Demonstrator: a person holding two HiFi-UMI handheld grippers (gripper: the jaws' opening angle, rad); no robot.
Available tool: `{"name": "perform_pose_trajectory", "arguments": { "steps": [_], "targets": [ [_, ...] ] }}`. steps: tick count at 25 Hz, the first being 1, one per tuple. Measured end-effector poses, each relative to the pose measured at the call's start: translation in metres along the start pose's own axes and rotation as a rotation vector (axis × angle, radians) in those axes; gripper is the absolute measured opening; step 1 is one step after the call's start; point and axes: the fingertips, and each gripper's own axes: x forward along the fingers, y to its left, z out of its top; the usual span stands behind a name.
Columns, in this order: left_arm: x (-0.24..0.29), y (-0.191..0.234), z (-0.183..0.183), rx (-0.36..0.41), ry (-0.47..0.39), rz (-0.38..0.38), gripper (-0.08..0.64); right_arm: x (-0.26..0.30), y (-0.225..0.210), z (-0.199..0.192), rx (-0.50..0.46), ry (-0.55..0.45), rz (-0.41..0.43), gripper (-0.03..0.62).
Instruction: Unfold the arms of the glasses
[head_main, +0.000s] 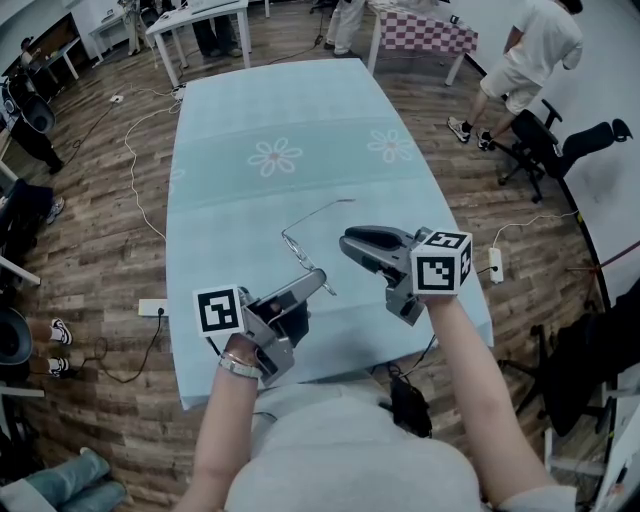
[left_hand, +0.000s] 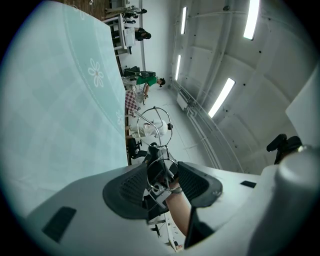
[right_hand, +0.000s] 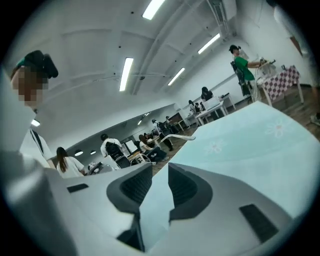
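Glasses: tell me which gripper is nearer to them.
Left. The left gripper is shut on the glasses, holding them above the table. The right gripper hovers just beside them, jaws apart and empty, not touching.

The head camera looked steeply down over the person's forearms onto the pale blue table (head_main: 300, 130), with floor all round it. The camera on the left gripper (head_main: 316, 282) sat close behind its jaws, rolled sideways — tabletop along the frame's left, ceiling at right. The one on the right gripper (head_main: 350, 242) skimmed low across the table, tilted. All three shared the tabletop and the glasses (head_main: 296, 250).
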Motion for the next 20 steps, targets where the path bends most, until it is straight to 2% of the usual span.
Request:
{"name": "perform_pose_trajectory", "arguments": {
  "steps": [9, 15, 18, 20],
  "targets": [
    [0.000, 0.002, -0.004, 0.018, 0.026, 0.008, 0.199, 0.021, 0.023, 0.000, 0.177, 0.060, 0.140, 0.071],
    [0.000, 0.009, -0.005, 0.017, 0.051, 0.025, 0.199, 0.033, 0.039, -0.007, 0.369, 0.150, 0.302, 0.071],
    [0.001, 0.009, -0.005, 0.018, 0.052, 0.024, 0.199, 0.038, 0.038, -0.005, 0.449, 0.152, 0.329, 0.066],
    [0.000, 0.009, -0.007, 0.021, 0.057, 0.023, 0.199, 0.042, 0.040, -0.008, 0.468, 0.171, 0.332, 0.065]
  ]
}}
